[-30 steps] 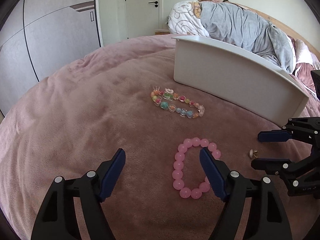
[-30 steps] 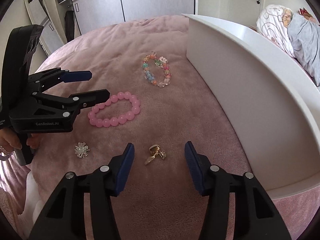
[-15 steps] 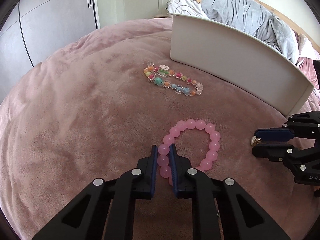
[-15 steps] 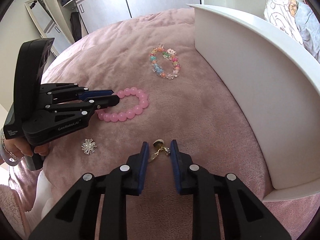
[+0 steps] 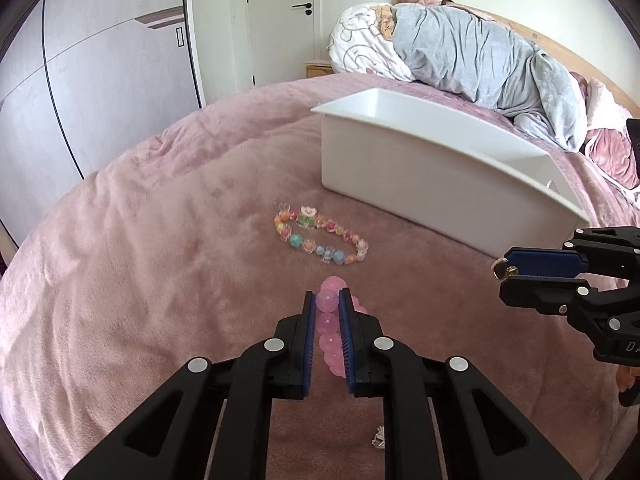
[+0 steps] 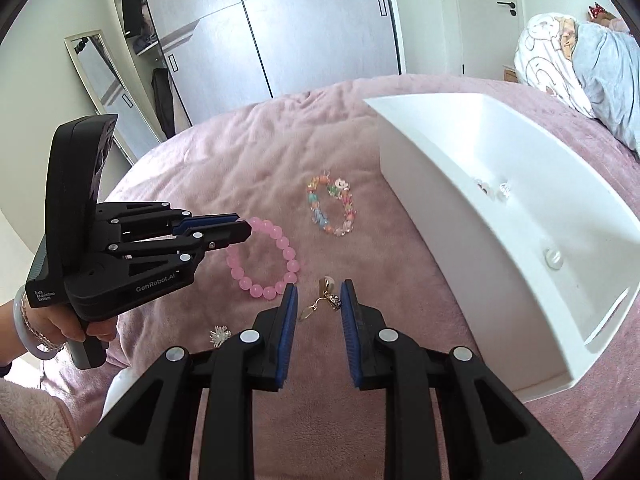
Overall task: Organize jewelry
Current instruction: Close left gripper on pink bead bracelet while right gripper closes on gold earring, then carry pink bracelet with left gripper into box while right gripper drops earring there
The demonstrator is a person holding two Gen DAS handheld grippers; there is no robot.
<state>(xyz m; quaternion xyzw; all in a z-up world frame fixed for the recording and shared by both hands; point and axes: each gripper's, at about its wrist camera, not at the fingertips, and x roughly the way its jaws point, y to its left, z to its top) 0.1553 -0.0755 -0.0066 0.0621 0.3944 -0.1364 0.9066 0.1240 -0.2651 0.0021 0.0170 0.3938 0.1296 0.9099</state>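
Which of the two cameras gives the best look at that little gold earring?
The right wrist view: the small gold earring hangs between the right gripper fingers, shape visible. The left wrist view shows only a gold speck at that gripper's tips.

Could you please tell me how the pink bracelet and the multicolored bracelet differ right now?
The pink bracelet has plain round beads of one color; the multicolored bracelet mixes small charms. The pink one is clamped in the left hand-held gripper; the multicolored one lies untouched, nearer the white bin. Both are beaded loops.

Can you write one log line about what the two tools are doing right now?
left tool: shut on pink bracelet | right tool: shut on gold earring | colorful bracelet: lying on blanket
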